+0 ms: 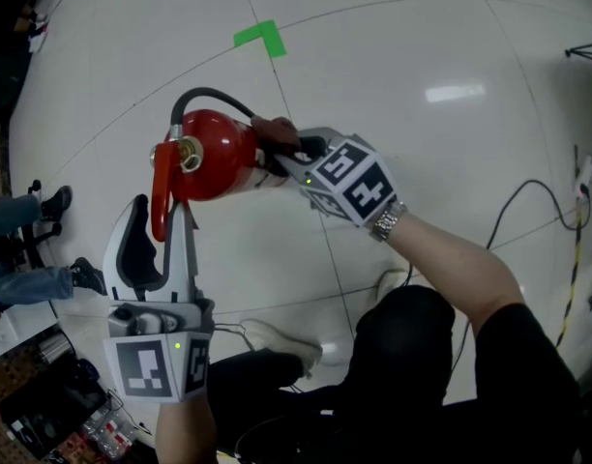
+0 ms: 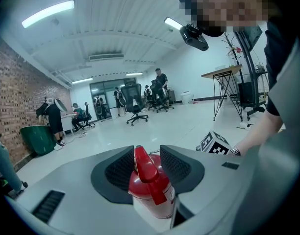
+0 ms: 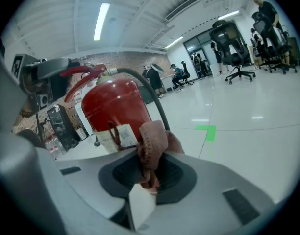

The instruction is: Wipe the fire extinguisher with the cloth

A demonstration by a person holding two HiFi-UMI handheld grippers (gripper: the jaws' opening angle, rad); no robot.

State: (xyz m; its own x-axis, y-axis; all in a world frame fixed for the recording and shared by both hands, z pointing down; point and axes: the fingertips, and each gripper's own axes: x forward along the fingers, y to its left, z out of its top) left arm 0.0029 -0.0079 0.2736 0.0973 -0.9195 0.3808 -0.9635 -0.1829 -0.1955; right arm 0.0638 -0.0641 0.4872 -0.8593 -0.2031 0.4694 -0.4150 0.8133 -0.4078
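Steadying the tilted fire extinguisher (image 1: 222, 159), the left tongs (image 2: 147, 166) seem closed on its red lever (image 2: 146, 169), though a sliver of gap may remain. The right tongs (image 3: 149, 174) pinch the reddish-brown cloth (image 3: 153, 137) tight and press it against the extinguisher's right side, so rubbing meets firm resistance.

1. The left gripper (image 2: 146, 152) is pointing out over a pale floor (image 2: 189, 126), and its dark-padded fingers (image 2: 116, 173) are clamping the red lever of the fire extinguisher (image 2: 152, 199).
2. The extinguisher's red body is showing just below the fingers.
3. A marker cube (image 2: 214, 144) is sitting just beyond the right finger, beside a person's forearm (image 2: 260, 131).
4. Far across the floor, people are standing among office chairs (image 2: 135, 104). A green bin (image 2: 36, 138) is standing by the brick wall (image 2: 10, 92), and a tall desk (image 2: 222, 73) is standing at the right.
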